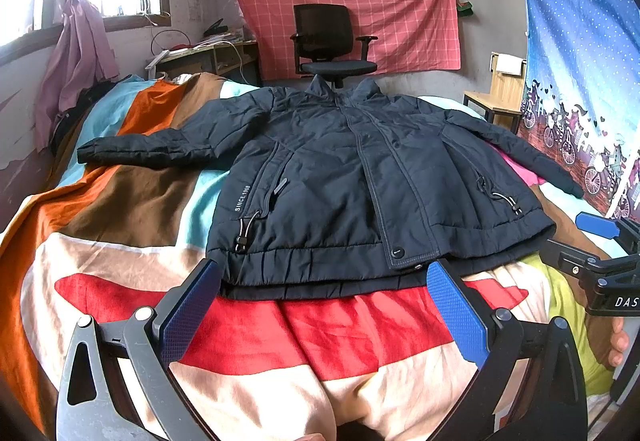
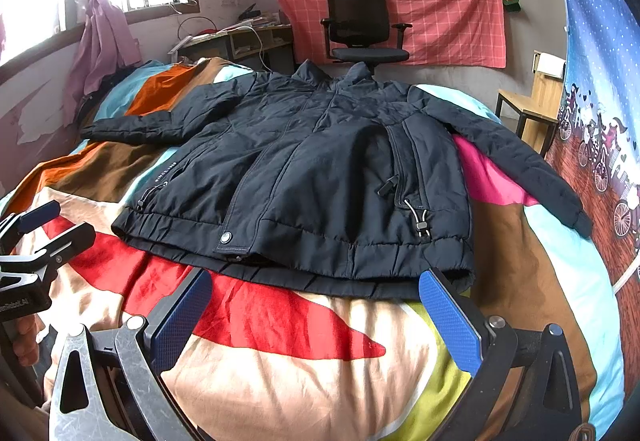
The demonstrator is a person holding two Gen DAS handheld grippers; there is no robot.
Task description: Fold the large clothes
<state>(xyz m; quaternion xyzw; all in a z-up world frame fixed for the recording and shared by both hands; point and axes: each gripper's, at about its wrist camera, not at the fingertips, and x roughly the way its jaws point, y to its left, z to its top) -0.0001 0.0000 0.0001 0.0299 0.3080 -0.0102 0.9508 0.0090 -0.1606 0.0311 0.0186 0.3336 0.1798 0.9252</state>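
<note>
A dark navy padded jacket (image 1: 340,177) lies face up and flat on the bed, zipped, collar toward the far wall, both sleeves spread outward. My left gripper (image 1: 324,273) hovers open just short of the hem, its blue pads (image 1: 188,313) wide apart with nothing between them. In the right wrist view the same jacket (image 2: 304,169) fills the middle, and my right gripper (image 2: 316,281) is open in front of the hem's right part. Each gripper shows at the edge of the other's view: the right one (image 1: 600,237) and the left one (image 2: 36,225), both held by a hand.
The bed carries a bright patchwork cover (image 1: 132,201) in red, orange, brown, peach and teal. A black office chair (image 1: 332,41) stands beyond the bed, a wooden chair (image 1: 500,97) at the right, a cluttered desk (image 1: 208,57) at the left. A blue printed curtain (image 1: 580,81) hangs along the right side.
</note>
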